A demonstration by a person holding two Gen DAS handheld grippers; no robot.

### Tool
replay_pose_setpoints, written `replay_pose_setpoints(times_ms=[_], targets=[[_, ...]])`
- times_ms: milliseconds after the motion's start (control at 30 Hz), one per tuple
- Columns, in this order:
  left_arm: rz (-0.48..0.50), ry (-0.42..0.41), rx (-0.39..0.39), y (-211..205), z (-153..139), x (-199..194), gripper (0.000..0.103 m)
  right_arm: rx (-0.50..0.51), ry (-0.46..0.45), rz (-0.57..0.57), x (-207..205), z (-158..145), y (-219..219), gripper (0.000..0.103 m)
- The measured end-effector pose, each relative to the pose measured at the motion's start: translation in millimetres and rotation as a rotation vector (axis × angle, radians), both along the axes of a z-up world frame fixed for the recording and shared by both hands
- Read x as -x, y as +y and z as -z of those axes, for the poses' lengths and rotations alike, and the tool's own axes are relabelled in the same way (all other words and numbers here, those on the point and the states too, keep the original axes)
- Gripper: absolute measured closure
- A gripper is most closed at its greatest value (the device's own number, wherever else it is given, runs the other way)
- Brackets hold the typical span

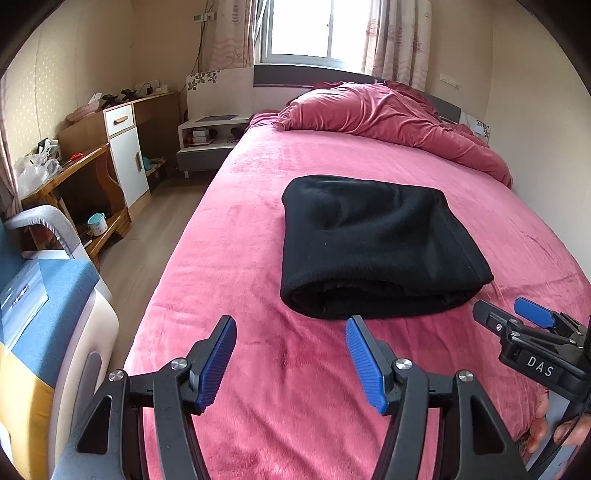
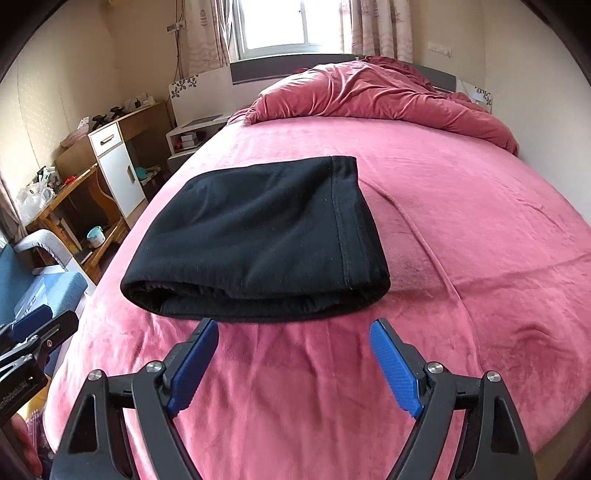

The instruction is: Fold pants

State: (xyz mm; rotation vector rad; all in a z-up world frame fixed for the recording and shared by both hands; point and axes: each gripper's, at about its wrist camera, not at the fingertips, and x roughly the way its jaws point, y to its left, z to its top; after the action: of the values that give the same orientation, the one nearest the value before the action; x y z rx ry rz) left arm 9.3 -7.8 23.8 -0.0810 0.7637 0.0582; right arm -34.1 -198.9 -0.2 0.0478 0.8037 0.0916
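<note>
Item: folded black fleece pants [image 1: 376, 243] on our pink plush bedspread [image 1: 258, 369]. Near the pants' front edge, our left gripper [image 1: 291, 363] and right gripper [image 2: 293, 363], lettered "DAS", gape wide, empty.

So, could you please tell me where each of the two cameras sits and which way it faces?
Left wrist: on the left claw, looking down the pink bed at the folded black pants; the right claw and fingers show.
Right wrist: on the right claw, facing likewise; the left claw shows.
Shared: pants, bed, window.
</note>
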Motion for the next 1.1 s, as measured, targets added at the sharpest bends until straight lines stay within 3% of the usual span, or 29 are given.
replay_pose_setpoints(times_ms=[1100], targets=[[-0.016, 0.014, -0.014, -2, 3, 0, 0.038, 0.024, 0.013, 0.0, 11, 3, 3, 0.016]])
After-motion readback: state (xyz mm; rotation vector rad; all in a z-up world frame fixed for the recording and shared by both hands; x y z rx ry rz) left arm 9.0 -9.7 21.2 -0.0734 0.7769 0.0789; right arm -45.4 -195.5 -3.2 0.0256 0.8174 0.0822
